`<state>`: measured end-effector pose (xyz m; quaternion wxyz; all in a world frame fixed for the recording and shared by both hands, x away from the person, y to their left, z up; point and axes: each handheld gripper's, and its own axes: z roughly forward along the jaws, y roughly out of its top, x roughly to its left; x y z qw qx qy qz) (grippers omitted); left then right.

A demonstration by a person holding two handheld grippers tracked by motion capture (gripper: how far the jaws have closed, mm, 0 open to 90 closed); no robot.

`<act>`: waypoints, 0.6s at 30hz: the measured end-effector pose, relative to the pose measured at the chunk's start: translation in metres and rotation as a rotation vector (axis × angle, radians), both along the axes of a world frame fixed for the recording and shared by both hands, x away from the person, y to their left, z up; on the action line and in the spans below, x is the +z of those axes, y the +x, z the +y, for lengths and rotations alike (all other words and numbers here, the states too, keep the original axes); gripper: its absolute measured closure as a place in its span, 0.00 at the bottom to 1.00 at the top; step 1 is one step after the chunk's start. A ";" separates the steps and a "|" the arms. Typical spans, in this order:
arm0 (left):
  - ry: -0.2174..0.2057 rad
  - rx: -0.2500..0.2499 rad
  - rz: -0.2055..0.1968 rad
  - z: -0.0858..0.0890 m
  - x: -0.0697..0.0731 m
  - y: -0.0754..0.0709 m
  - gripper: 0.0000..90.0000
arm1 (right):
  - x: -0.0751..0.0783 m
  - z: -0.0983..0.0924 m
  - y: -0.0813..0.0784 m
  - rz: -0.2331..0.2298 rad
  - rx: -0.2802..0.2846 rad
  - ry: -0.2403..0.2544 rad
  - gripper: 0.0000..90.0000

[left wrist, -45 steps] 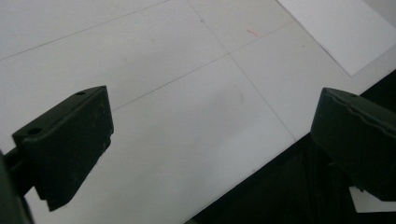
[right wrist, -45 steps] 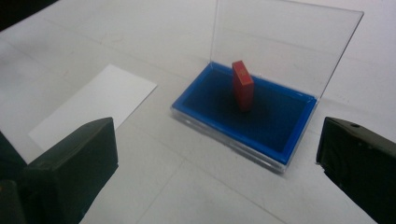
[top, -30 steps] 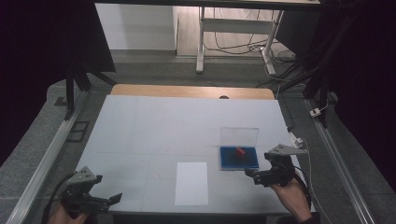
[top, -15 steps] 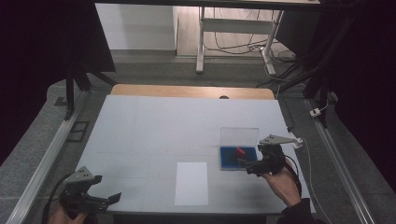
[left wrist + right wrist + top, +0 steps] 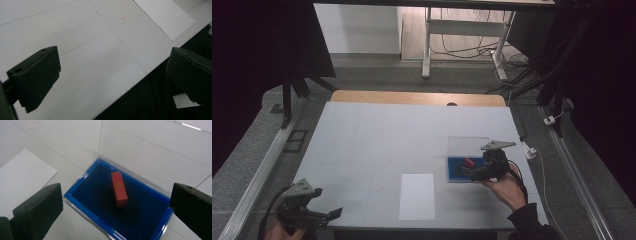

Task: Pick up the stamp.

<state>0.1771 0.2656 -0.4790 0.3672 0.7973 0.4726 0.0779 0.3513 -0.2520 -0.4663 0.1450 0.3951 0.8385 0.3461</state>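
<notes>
The right gripper (image 5: 473,171) hovers just over the near edge of an open blue-lined case (image 5: 105,215), its jaws spread wide and holding nothing. Inside the case, on the dark blue lining, lies a small red block (image 5: 119,189) — it sits ahead of the jaws and roughly midway between them in the right gripper view. Its long axis runs mostly away from the gripper, slightly slanted, so the two long faces look to be the ones the jaws could close on; a small turn of the wrist would probably square them up. The clear lid (image 5: 468,145) stands open on the far side of the case.

The left gripper (image 5: 318,215) rests well apart at the near left corner of the tabletop (image 5: 377,135), jaws also released — the right hand is clearly the nearer one. A white sheet of paper (image 5: 417,196) lies between the two.
</notes>
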 end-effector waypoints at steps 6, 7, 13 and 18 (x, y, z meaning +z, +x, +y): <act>-0.002 -0.002 0.001 0.000 0.000 0.000 0.00 | -0.009 0.002 0.008 0.013 0.009 -0.026 0.00; -0.003 -0.003 0.002 0.000 0.000 0.000 0.00 | -0.010 0.003 0.009 0.013 0.007 -0.032 0.00; -0.009 -0.002 0.000 0.001 0.000 0.000 0.00 | -0.012 0.001 0.014 0.028 0.036 -0.035 0.14; -0.006 -0.005 0.003 0.000 0.000 0.000 0.00 | -0.012 0.000 0.019 0.045 0.060 -0.041 0.36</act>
